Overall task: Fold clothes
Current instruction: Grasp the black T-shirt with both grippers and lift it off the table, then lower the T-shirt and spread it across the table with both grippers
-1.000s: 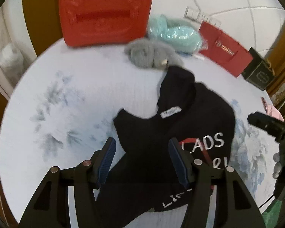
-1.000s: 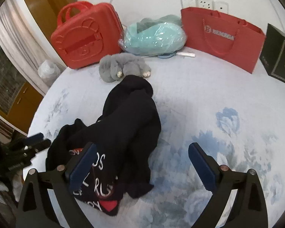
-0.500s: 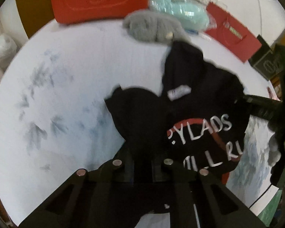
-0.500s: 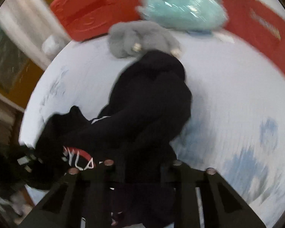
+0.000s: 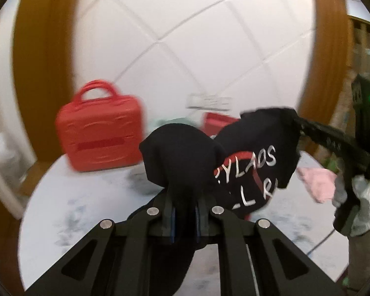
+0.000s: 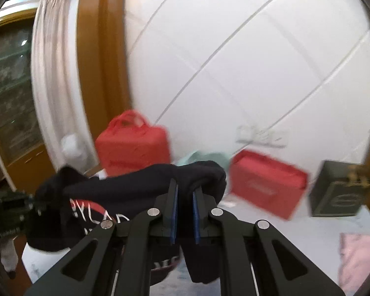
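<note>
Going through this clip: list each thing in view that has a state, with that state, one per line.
Left hand-held gripper: shut on black garment.
Right hand-held gripper: shut on black garment.
Black garment: bunched, unfolded, slung between both grippers.
Red case: closed, upright on the bed.
Red paper bag: standing upright.
Dark green box: standing upright.
Pink cloth: lying crumpled on the bed.

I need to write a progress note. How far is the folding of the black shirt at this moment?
Done: both grippers have clamped the black shirt; the left gripper and the right gripper are shut on its fabric. In hand: the shirt hangs bunched between them above the floral bedsheet, its white lettering crumpled. Left: spreading it flat and making every fold; no fold is visible yet. A pink garment also lies unfolded.
</note>
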Demonstrator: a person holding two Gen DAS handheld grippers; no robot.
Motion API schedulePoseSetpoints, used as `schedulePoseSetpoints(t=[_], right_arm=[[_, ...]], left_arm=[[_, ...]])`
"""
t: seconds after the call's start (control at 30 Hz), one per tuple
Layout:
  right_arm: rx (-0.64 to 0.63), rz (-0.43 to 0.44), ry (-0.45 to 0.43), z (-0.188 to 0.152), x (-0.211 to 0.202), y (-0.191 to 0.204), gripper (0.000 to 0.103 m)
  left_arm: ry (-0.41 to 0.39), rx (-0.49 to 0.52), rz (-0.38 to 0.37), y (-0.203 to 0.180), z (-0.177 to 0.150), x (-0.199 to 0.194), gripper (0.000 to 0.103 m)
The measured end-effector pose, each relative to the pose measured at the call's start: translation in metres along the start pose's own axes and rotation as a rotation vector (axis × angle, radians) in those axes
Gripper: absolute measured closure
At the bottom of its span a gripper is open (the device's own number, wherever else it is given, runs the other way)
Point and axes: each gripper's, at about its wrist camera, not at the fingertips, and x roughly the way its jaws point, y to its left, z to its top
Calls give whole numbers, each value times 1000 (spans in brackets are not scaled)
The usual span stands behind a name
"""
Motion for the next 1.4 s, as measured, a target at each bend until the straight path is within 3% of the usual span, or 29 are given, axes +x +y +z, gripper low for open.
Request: schedulePoseSetpoints(t=[0.17,0.27,0.33,0.43,0.5,0.53,0.63,0.7,0.77,0.87,1.03,1.33,1.4], right_arm=[[4,-89,-24,5,-59,-30,94],[18,-82,32,2,-62,-40,94],[52,-34,102,-5,-45,-46,93],[104,0,195,-29,-17,-56,85],[131,-11,230,-45,-1,-59,49],[148,-9,239,-52,2,-61,43],[176,-12,259,-70,0,-69,41],[203,-30,295,-90,-1,-83,39],[233,-50,342,-112,-1,-97,32],[278,-95,442,-150,0,-112,26],[379,-143,562,-204,3,-129,25],[431,-121,656,-234,39,-131,25],[436,-106,669,-236,51,-131,7]], left_arm=[[16,13,-170,-50,-10,-7,94],[45,-20,-198,-55,-19,-5,94],[92,-62,-159,-47,-27,5,90],[208,-135,14,-18,-46,38,81],[263,-163,89,0,-57,52,71],[284,-172,112,9,-63,58,69],[344,-196,172,34,-77,73,67],[351,-172,140,36,-77,81,56],[360,-135,105,39,-74,98,51],[391,-97,70,40,-79,125,51],[475,-95,62,54,-102,170,51],[540,-133,110,84,-127,209,51],[562,-146,103,88,-132,214,51]])
